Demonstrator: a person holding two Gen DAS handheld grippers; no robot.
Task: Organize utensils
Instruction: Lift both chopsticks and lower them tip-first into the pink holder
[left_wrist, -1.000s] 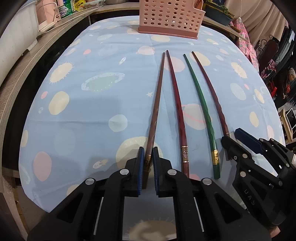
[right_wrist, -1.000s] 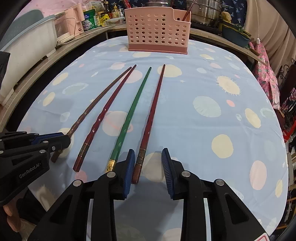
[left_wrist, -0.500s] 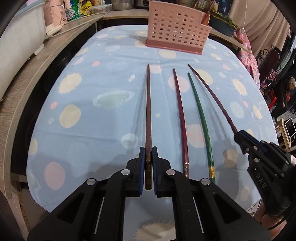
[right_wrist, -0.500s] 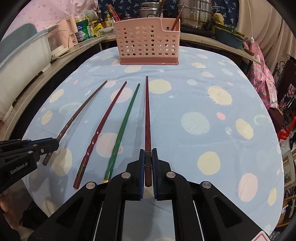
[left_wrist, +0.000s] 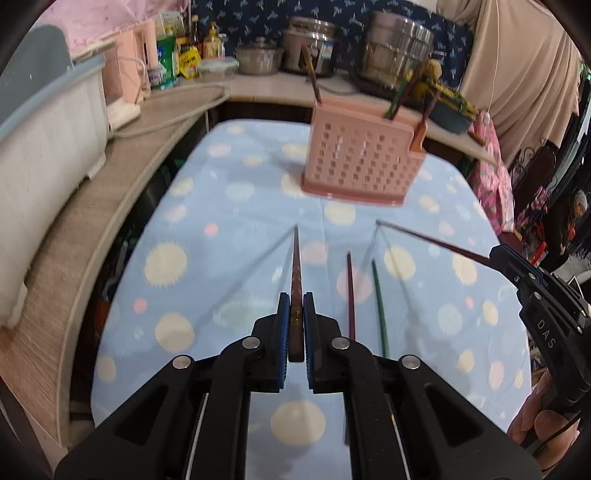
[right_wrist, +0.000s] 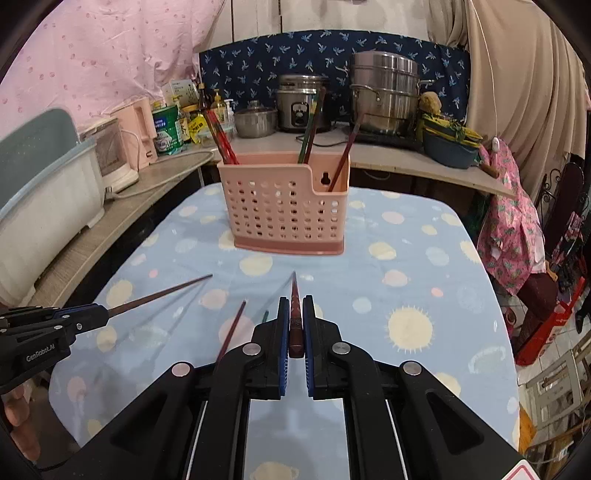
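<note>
My left gripper (left_wrist: 295, 300) is shut on the thick end of a brown chopstick (left_wrist: 295, 258), held above the blue planet-print tablecloth (left_wrist: 221, 280) with its tip toward the pink perforated basket (left_wrist: 360, 166). My right gripper (right_wrist: 295, 301) is shut on a reddish-brown chopstick (right_wrist: 294, 295), also lifted. In each wrist view the other gripper shows at the side, the right gripper (left_wrist: 496, 254) and the left gripper (right_wrist: 99, 314), each with its stick. A dark red chopstick (left_wrist: 349, 295) and a green chopstick (left_wrist: 379, 302) lie on the cloth between them. The basket (right_wrist: 284, 210) holds several upright chopsticks.
A curved wooden counter (right_wrist: 110, 218) wraps the table's left and back. On it stand a white tub (right_wrist: 44, 206), a pink kettle (right_wrist: 138, 136), a rice cooker (right_wrist: 301, 107) and a steel pot (right_wrist: 384, 96). Pink patterned cloth (right_wrist: 513, 221) hangs beyond the table's right edge.
The right gripper shut on the reddish-brown chopstick. Both grippers then rose and tilted up, lifting their chopsticks off the cloth; the basket now shows in full.
</note>
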